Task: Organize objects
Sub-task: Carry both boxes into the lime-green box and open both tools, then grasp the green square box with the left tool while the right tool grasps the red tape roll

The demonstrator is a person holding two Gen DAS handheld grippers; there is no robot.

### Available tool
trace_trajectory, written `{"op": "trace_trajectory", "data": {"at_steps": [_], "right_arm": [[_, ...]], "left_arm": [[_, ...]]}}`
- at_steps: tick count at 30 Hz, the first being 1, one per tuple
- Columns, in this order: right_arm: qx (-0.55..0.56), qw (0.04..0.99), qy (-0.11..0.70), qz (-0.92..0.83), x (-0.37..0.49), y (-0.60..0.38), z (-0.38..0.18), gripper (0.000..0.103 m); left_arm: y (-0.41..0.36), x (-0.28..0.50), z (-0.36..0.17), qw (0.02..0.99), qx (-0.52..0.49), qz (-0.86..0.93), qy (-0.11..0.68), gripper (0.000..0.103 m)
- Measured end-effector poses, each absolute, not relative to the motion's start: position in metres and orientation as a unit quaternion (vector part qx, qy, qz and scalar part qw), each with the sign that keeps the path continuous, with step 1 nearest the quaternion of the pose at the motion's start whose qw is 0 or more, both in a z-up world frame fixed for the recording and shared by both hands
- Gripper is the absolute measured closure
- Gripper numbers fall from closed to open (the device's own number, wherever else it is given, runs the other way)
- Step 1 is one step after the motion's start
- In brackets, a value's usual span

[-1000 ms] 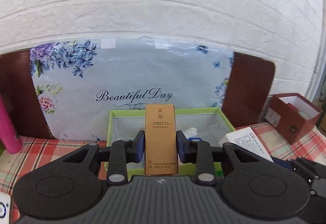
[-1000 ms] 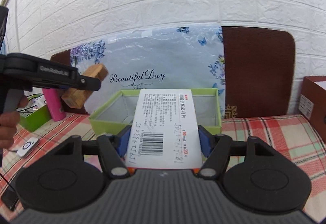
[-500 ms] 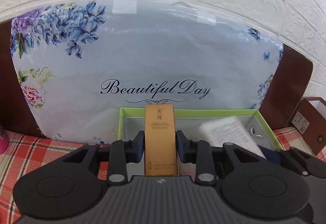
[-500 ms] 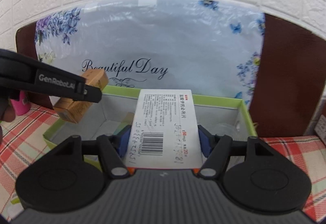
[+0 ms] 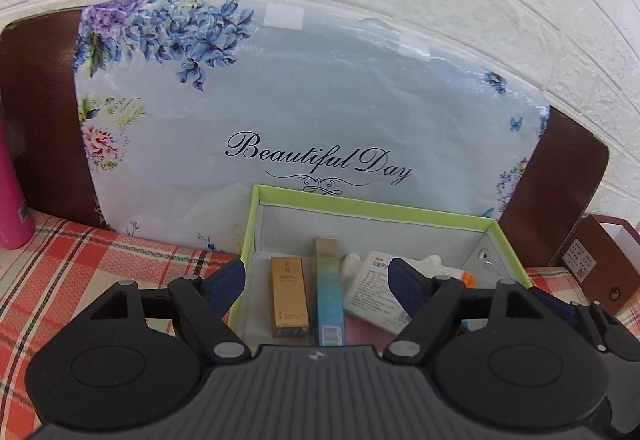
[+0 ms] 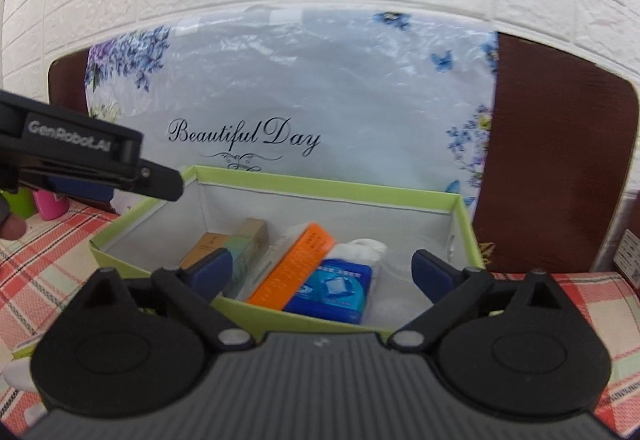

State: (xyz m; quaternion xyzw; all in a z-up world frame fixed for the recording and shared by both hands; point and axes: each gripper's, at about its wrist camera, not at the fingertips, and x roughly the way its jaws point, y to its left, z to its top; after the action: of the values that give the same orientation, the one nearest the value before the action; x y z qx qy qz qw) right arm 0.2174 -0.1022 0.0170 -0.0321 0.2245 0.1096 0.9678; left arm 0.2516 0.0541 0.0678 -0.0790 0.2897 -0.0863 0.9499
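Note:
A green-rimmed box point(image 5: 372, 204) stands open against a flowered bag. Inside lie a gold carton point(image 5: 289, 296), a teal carton point(image 5: 329, 300) and a white medicine box point(image 5: 374, 292). My left gripper point(image 5: 316, 274) hangs over the box's near left part, its jaws opening, with nothing pressed between the pads. In the right wrist view the green box point(image 6: 320, 187) holds the medicine box's orange side point(image 6: 294, 268), a blue packet point(image 6: 332, 290) and the gold carton point(image 6: 204, 248). My right gripper point(image 6: 322, 268) is over the near rim, jaws opening and free of any object. The left gripper point(image 6: 160, 183) shows at the left.
The flowered "Beautiful Day" bag point(image 5: 320, 111) leans on a brown board point(image 5: 560, 191) before a white brick wall. A pink bottle point(image 5: 12, 207) stands at far left, a brown carton point(image 5: 600, 264) at far right. Red checked cloth point(image 5: 80, 264) covers the table. A fingertip point(image 6: 12, 228) shows.
Both grippers moved in over the green box and opened. The gold carton left the left jaws and the white medicine box left the right jaws; both now lie in the box.

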Motion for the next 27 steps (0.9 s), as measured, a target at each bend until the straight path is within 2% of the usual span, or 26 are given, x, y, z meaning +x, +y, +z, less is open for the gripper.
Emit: {"op": "trace_trajectory", "data": {"at_steps": [13,21,27], "right_arm": [[0.009,0.974,0.201,0.1,0.122,-0.152,0.032,0.0],[0.012,0.97,0.223,0.1,0.065,-0.183,0.012,0.0],[-0.013,0.957,0.268,0.113,0.03,-0.204,-0.021,0.001]], "left_arm": [[0.042,0.144,0.069,0.947,-0.087,-0.086,0.296,0.02],[0.024,0.088,0.031,0.931,-0.089,-0.122,0.331,0.02],[-0.007,0.073,-0.004,0.907,-0.079,-0.188,0.369,0.02]]}}
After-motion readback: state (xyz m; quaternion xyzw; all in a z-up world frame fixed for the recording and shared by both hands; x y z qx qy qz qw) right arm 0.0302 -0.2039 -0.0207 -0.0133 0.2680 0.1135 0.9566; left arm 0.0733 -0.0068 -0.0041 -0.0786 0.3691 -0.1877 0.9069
